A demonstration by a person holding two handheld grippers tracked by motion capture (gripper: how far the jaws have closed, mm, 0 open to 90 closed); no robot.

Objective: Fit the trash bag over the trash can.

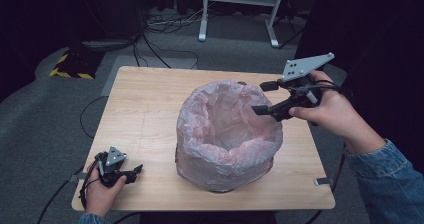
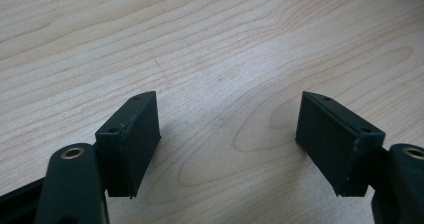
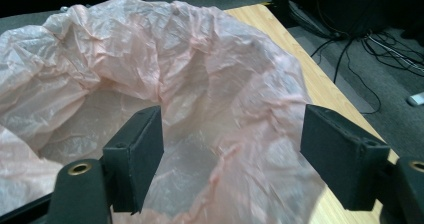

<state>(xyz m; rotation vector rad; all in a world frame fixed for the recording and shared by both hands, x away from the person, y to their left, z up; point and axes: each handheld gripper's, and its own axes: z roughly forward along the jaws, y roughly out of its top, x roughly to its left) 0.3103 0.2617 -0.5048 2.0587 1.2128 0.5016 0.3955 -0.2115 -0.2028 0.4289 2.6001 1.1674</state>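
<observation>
Left hand-held gripper point(image 2: 227, 134) seen from its own camera, two black jaws rising from the bottom edge, standing wide apart with nothing between them, pale wood-grain tabletop point(image 2: 210, 44) close beneath (faint shadows beside each jaw), a brass-coloured rivet at each jaw's base

A light wooden table point(image 1: 145, 109) stood on grey carpet point(image 1: 45, 114), its grain running across the top; a small metal clip point(image 1: 322, 181) jutted from its near right edge. Beyond the far edge, black cables point(image 1: 160, 26) lay tangled on the floor beside the white legs of a stand point(image 1: 239, 14); a flat grey mat point(image 1: 150, 64) lay just behind the table's far left corner. At the far left a dark base with yellow-and-black hazard stripes point(image 1: 72, 66) sat on the floor, well apart from the table; the background behind it all was dark.
</observation>
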